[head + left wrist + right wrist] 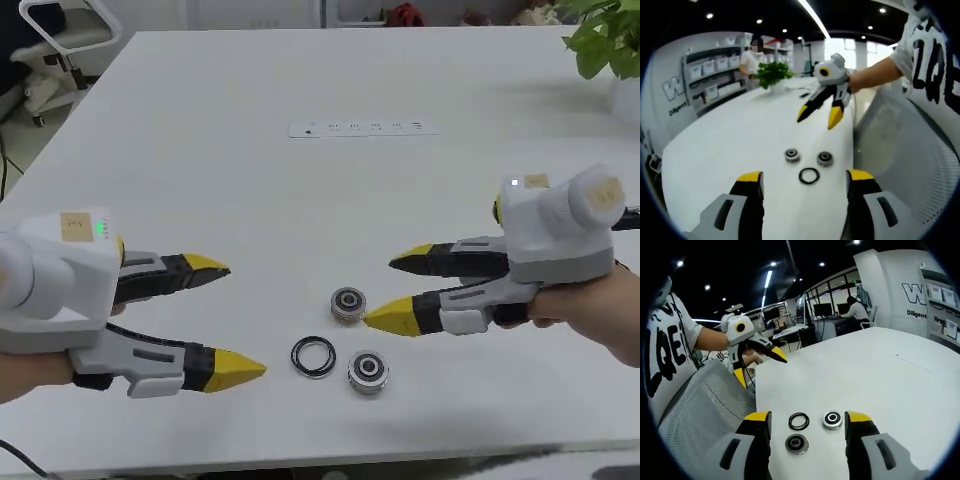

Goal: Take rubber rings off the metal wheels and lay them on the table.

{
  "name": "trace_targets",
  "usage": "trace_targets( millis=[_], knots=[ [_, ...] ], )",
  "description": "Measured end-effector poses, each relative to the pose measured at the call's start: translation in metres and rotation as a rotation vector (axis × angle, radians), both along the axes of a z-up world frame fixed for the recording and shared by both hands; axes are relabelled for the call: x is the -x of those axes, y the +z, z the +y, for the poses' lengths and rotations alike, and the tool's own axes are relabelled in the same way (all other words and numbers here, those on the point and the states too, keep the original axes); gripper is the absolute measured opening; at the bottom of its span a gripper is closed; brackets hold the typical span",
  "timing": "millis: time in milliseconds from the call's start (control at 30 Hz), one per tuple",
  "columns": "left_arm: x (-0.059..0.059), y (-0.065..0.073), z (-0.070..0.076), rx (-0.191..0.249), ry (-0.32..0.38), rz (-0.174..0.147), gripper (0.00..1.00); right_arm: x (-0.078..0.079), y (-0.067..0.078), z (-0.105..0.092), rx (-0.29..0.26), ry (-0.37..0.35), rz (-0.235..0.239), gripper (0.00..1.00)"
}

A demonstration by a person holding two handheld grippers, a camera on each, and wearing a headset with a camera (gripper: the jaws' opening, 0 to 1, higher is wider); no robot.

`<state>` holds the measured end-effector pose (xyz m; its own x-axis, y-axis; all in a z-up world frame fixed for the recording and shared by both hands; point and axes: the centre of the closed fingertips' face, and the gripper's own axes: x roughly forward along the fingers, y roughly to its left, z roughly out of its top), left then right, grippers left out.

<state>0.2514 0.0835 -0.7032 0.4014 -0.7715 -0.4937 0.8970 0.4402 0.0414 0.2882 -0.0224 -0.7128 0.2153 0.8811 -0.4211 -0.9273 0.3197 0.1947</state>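
— Wheels first: where do they lie from us?

— Both lie flat on the surface, between our two hands. The far wheel is just beside the lower tip of the right tongs. The near wheel sits closer to our body, and a loose ring lies flat just left of it.

— And the tongs?

— Both pairs are spread, with nothing in either. The left tongs hang well off to the left, pointing toward the group.

— Which wheel has rubber on it?

— We judge the near one: its rim looks dark, while the far wheel reads paler in the right gripper view. At this size we cannot be sure.

— So which hand goes?

— The right is nearer to both wheels. We think it must swing toward our body to reach the near wheel, with the left coming in to steady it. The wheels are round, hole upward, so there is no long side to match. The tongs would have to catch the rim from the sides.
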Motion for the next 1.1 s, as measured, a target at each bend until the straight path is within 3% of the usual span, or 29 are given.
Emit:
trace_targets(
  millis=[433,767,1100],
  knots=[
    [0.001,0.001,0.002,0.003,0.012,-0.003,0.69,0.003,-0.001,-0.031,0.015,-0.04,-0.054,0.71],
    [0.001,0.003,0.007,0.009,0.032,-0.009,0.7,0.008,-0.013,-0.053,0.093,-0.046,-0.12,0.82],
    [0.003,0.004,0.011,0.006,0.042,-0.013,0.7,0.012,-0.019,-0.062,0.153,-0.029,-0.161,0.85]
  ],
)
